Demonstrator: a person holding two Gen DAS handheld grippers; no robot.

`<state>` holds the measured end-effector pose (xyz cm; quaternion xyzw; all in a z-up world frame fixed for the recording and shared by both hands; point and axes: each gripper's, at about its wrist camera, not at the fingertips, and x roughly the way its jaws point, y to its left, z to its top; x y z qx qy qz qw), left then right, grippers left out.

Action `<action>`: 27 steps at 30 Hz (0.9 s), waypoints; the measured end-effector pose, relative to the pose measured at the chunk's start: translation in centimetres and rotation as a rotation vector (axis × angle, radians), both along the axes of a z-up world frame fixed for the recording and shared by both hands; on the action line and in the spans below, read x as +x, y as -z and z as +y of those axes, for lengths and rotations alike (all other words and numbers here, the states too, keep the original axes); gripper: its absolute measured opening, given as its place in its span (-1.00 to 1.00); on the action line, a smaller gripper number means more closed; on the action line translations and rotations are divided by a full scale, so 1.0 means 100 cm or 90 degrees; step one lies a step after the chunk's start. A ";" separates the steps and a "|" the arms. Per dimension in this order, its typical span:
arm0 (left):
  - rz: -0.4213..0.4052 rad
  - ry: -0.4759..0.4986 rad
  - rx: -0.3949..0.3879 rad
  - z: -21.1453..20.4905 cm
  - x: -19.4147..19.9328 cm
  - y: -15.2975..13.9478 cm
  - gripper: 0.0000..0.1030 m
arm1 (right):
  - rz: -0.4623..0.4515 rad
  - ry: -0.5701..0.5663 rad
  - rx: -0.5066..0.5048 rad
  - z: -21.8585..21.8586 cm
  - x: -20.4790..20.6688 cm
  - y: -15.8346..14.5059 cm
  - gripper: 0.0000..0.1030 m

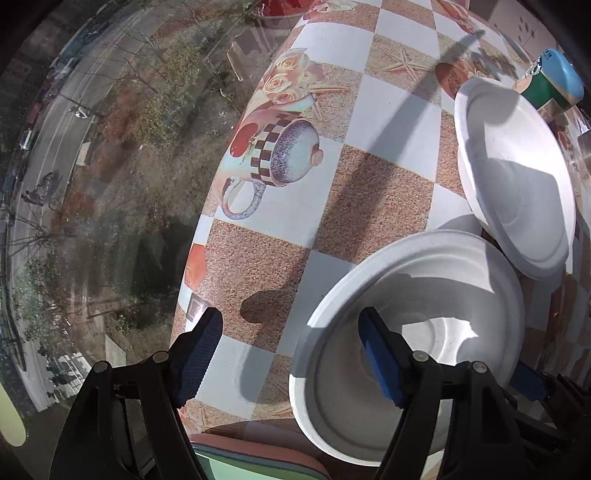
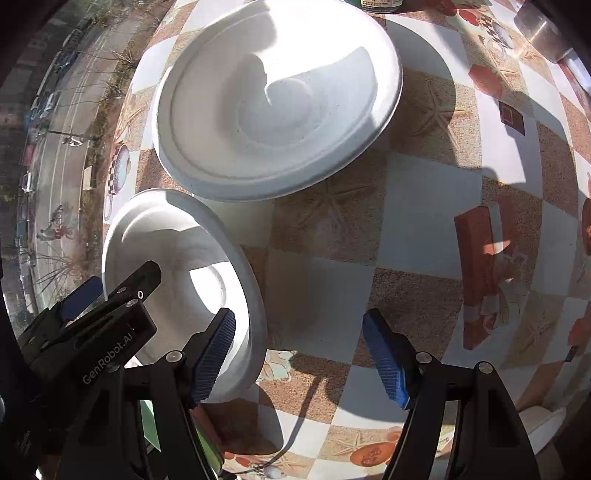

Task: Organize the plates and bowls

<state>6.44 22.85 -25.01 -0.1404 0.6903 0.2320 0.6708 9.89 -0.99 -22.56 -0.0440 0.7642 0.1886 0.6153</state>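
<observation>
Two white pulp bowls stand on the chequered tablecloth (image 1: 332, 147). The near bowl (image 1: 424, 314) (image 2: 177, 266) sits at the table's front edge. A wider bowl (image 1: 517, 166) (image 2: 280, 99) stands just behind it, rims almost touching. My left gripper (image 1: 291, 358) (image 2: 118, 280) is open and straddles the near bowl's rim, one finger inside and one outside over the cloth. On the opposite side, my right gripper (image 2: 299, 356) is open across that same bowl's rim. Its left pad (image 2: 216, 354) hangs over the bowl's inner wall and its right pad is above the table. No pad presses on the bowl.
A green and white paper cup (image 1: 543, 85) with a blue object beside it stands behind the wide bowl. A metal container (image 2: 539, 33) sits at the far right. A window (image 1: 92, 184) over a street runs along the table's left edge. A pink and green object (image 1: 258, 458) lies below the front edge.
</observation>
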 end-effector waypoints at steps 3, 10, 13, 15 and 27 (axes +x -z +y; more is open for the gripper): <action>-0.005 0.005 -0.037 -0.005 0.000 0.000 0.07 | 0.006 -0.008 0.009 0.005 -0.003 0.001 -0.02; -0.009 0.072 -0.051 -0.038 -0.003 -0.002 -0.30 | 0.051 -0.002 0.056 0.004 -0.006 0.006 -0.73; -0.003 0.095 -0.055 -0.059 -0.009 -0.004 -0.31 | 0.059 -0.002 0.048 -0.010 -0.005 0.001 -0.73; 0.004 0.121 -0.064 -0.077 -0.014 -0.004 -0.31 | 0.055 -0.015 0.040 -0.019 -0.010 -0.004 -0.73; 0.023 0.232 -0.079 -0.165 -0.072 -0.008 -0.31 | 0.071 -0.025 -0.023 -0.093 -0.064 -0.014 -0.68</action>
